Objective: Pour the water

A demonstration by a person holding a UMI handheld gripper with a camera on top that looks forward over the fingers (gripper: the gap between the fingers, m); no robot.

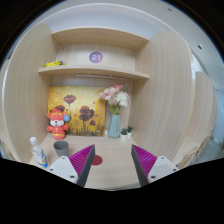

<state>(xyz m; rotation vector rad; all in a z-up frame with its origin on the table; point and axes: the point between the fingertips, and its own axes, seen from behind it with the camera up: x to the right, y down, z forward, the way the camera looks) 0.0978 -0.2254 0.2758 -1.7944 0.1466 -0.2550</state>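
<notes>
A clear water bottle [38,152] with a blue label stands on the wooden desk [115,168], left of my left finger. A dark grey cup [62,148] stands just to the right of it. On the desk a small red round coaster [97,159] lies just ahead of my left finger. My gripper [115,163] is open, its two pink pads wide apart with only bare desk between them. The bottle and cup are beyond and to the left of the fingers, untouched.
An orange plush toy [57,124] sits at the back left before a flower painting [80,110]. A vase of flowers [114,110] and a small plant [127,132] stand at the back. Above, a shelf [95,72] carries a yellow object [52,64].
</notes>
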